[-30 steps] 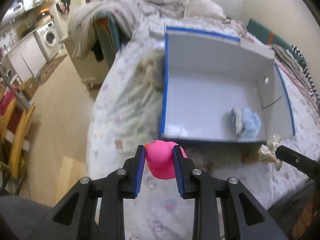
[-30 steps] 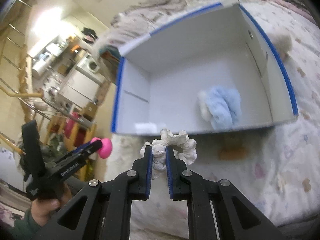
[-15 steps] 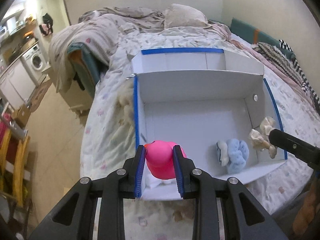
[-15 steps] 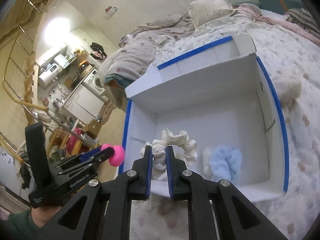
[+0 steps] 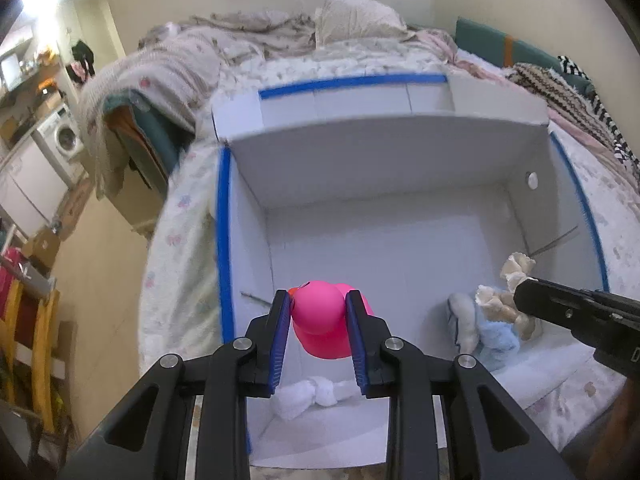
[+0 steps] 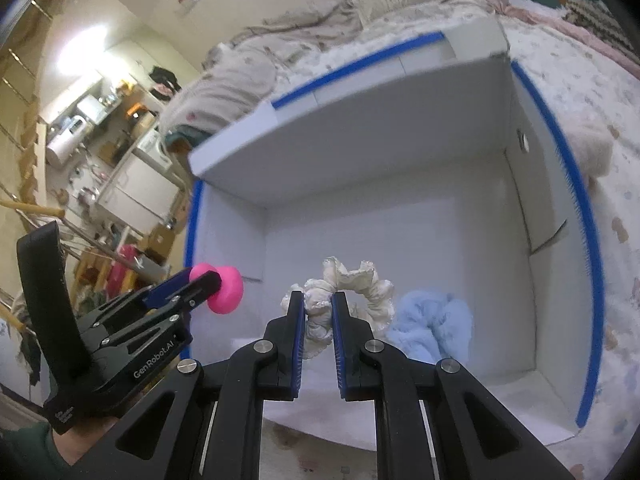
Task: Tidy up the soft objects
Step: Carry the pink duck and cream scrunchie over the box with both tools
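My left gripper [image 5: 318, 308] is shut on a pink soft toy [image 5: 322, 326] and holds it above the left part of a white box with blue edges [image 5: 223, 216]. My right gripper [image 6: 318, 308] is shut on a cream scrunchie [image 6: 352, 292] above the box's [image 6: 576, 208] middle. A light blue fluffy item [image 6: 434, 330] lies on the box floor to the right; it also shows in the left wrist view [image 5: 494, 340]. A white knotted cloth [image 5: 310, 398] lies on the box floor below my left gripper.
The box sits on a bed with a floral sheet [image 5: 180, 240]. A beige fluffy item [image 6: 592, 144] lies on the bed outside the box's right wall. Bedding and a pillow [image 5: 356, 20] are piled behind. A washing machine [image 5: 64, 140] and floor lie to the left.
Both grippers have moved forward from in front of the box to over its inside, each still holding its item.
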`<action>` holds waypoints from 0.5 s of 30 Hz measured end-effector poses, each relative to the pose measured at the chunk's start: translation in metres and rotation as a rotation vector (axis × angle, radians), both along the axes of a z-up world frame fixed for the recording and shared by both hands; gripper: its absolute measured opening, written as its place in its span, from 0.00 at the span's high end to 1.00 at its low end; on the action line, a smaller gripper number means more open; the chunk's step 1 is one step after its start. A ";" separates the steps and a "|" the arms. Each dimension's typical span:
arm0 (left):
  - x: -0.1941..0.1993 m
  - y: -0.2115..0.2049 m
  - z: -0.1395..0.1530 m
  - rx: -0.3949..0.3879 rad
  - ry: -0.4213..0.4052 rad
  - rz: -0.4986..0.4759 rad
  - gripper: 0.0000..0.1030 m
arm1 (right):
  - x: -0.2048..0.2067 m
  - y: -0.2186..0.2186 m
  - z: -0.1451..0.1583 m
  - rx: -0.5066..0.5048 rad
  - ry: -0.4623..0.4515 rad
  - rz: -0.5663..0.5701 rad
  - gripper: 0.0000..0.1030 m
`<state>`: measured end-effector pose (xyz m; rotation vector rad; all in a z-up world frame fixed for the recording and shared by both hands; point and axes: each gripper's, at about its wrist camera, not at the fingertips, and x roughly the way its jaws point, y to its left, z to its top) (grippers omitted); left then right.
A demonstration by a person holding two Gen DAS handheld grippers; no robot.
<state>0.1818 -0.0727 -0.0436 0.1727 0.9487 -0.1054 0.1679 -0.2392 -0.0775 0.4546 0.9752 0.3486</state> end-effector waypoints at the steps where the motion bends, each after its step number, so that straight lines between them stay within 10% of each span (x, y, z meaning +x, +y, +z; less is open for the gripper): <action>1: 0.002 0.000 -0.005 -0.007 0.016 0.003 0.76 | 0.003 0.002 -0.003 -0.001 0.013 0.002 0.85; 15: 0.009 -0.004 -0.037 -0.017 0.108 -0.019 0.75 | 0.017 0.025 -0.044 -0.051 0.160 0.052 0.85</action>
